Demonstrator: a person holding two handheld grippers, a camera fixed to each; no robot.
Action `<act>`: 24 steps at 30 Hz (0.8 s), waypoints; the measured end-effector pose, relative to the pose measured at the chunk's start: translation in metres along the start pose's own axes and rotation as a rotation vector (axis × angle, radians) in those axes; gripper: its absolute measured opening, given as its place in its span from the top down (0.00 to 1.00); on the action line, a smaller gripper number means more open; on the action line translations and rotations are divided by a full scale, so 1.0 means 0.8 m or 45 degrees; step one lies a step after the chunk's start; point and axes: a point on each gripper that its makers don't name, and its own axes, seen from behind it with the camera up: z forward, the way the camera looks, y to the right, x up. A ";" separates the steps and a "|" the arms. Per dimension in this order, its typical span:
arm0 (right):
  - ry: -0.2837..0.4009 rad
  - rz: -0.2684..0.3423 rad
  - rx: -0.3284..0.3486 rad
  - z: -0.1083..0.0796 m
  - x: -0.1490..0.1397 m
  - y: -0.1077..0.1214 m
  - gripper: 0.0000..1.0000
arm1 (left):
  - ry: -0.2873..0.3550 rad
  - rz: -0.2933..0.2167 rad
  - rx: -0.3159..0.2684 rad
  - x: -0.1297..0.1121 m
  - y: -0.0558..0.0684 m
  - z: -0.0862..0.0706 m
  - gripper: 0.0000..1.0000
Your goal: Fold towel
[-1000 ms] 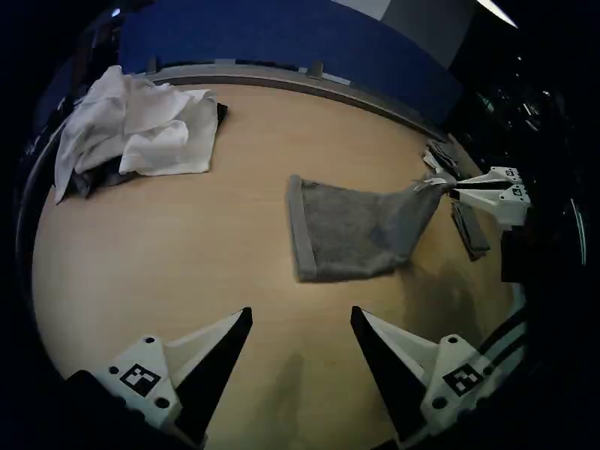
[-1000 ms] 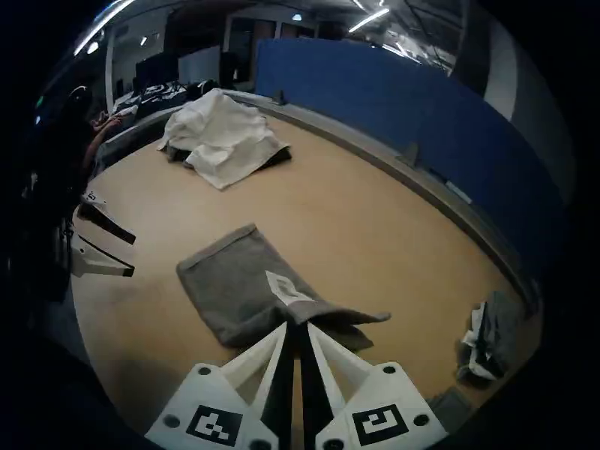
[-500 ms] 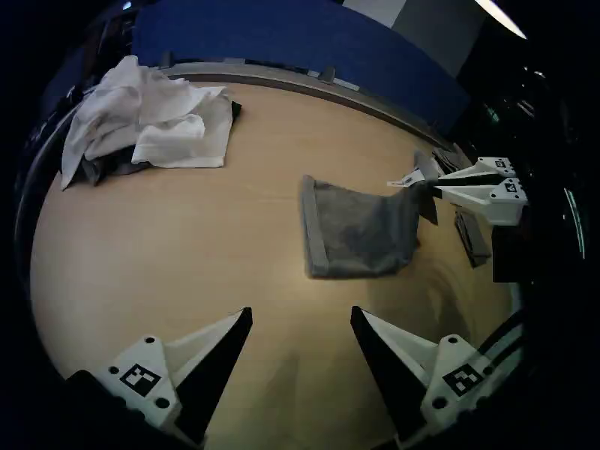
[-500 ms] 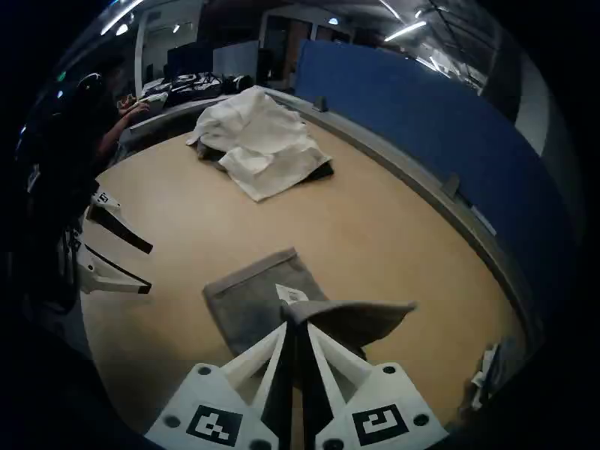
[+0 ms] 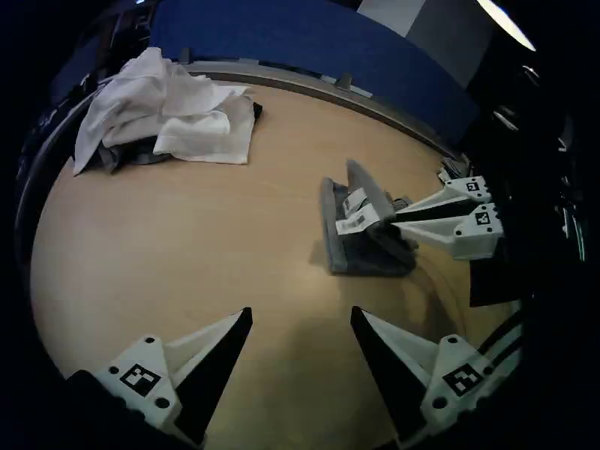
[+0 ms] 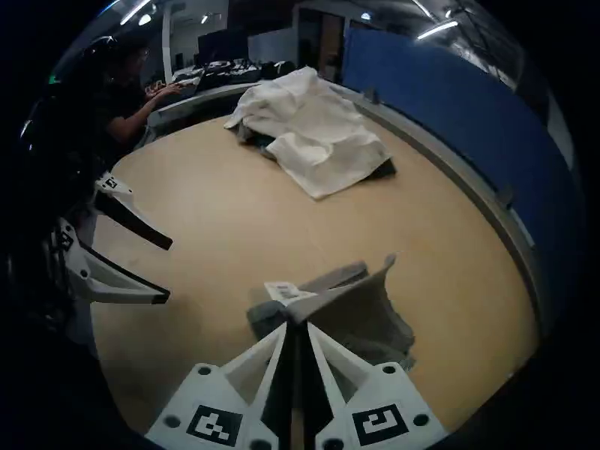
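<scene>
A small grey towel (image 5: 360, 234) lies on the wooden table (image 5: 172, 232), half doubled over, with a white label showing. My right gripper (image 6: 298, 328) is shut on its lifted edge and holds that flap up over the rest of the towel (image 6: 356, 315). In the left gripper view the right gripper (image 5: 395, 223) comes in from the right at the towel. My left gripper (image 5: 300, 311) is open, holding nothing, a little short of the towel. The left gripper (image 6: 169, 271) also shows at the left of the right gripper view.
A heap of white and grey cloths (image 5: 169, 112) sits at the table's far left, also seen as a pile (image 6: 315, 131). A blue partition (image 5: 315, 45) runs along the far edge. A person (image 6: 124, 90) sits at a desk behind.
The right gripper has carried the towel's edge across toward the banded end, doubling the towel over. The left gripper stayed open and drifted slightly.
</scene>
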 end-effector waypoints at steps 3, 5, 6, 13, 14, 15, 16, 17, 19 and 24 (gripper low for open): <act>-0.019 -0.008 0.032 0.016 -0.005 -0.014 0.96 | 0.005 -0.010 0.004 -0.001 -0.006 -0.001 0.02; -0.033 -0.012 0.050 0.022 -0.008 -0.022 0.96 | 0.006 -0.014 0.006 -0.002 -0.009 -0.001 0.02; -0.040 -0.015 0.060 0.026 -0.010 -0.026 0.96 | 0.006 -0.016 0.007 -0.002 -0.011 -0.001 0.02; -0.071 -0.035 0.082 0.034 -0.018 -0.035 0.96 | 0.009 -0.025 0.006 -0.003 -0.013 0.000 0.02; -0.072 -0.034 0.084 0.034 -0.018 -0.035 0.96 | 0.009 -0.025 0.005 -0.003 -0.013 0.001 0.02; -0.074 -0.033 0.087 0.035 -0.018 -0.035 0.96 | 0.008 -0.025 0.005 -0.003 -0.013 0.001 0.02; -0.072 -0.033 0.087 0.035 -0.017 -0.035 0.95 | 0.008 -0.024 0.004 -0.003 -0.012 0.002 0.02; -0.071 -0.032 0.088 0.035 -0.016 -0.035 0.94 | 0.007 -0.023 0.003 -0.003 -0.012 0.002 0.02; -0.064 -0.031 0.093 0.035 -0.015 -0.035 0.90 | 0.006 -0.020 0.002 -0.004 -0.011 0.003 0.02; -0.040 -0.026 0.122 0.032 -0.009 -0.042 0.66 | 0.005 -0.017 0.002 -0.003 -0.010 0.003 0.02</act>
